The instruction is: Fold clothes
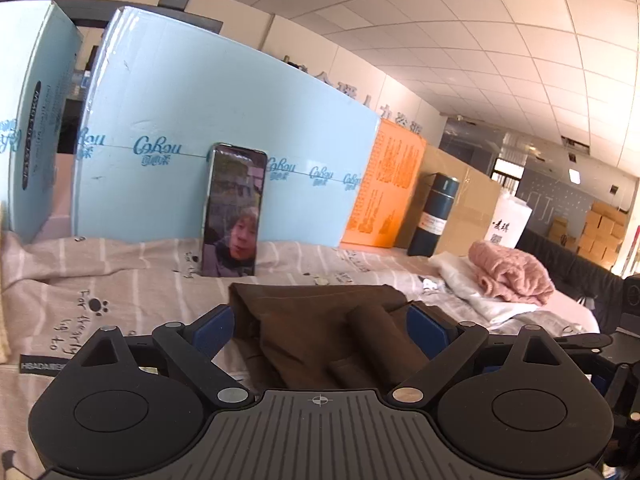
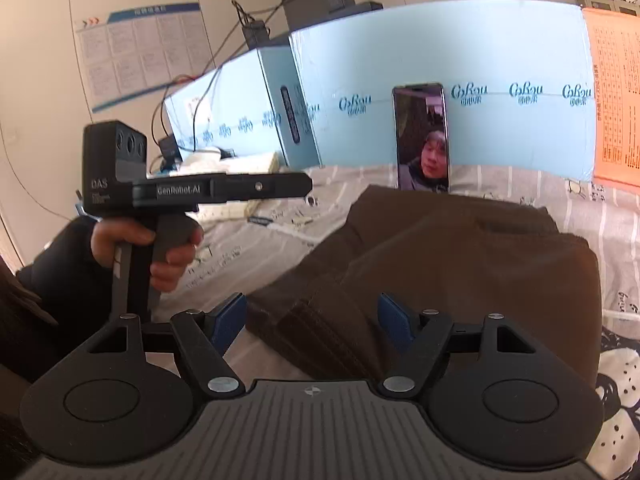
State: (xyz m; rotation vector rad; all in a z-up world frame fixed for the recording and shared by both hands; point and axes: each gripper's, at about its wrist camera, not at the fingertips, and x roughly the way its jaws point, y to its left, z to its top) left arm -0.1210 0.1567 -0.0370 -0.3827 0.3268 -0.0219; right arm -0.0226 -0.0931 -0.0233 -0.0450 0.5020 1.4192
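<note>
- Your right tool (image 2: 312, 320) stands wide, with the brown garment (image 2: 460, 256) between its blue pads but not pinched.
- Your left tool (image 1: 320, 330) is wide too, above the same brown garment (image 1: 320, 320).
- It lies folded on the striped bed sheet (image 1: 100, 280), near the phone (image 1: 234, 210).
- Your left hand (image 2: 160, 248) grips a handle.

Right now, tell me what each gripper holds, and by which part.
Nothing is held. The left gripper and right gripper both stand open over the brown garment, pads clear of it.
</note>
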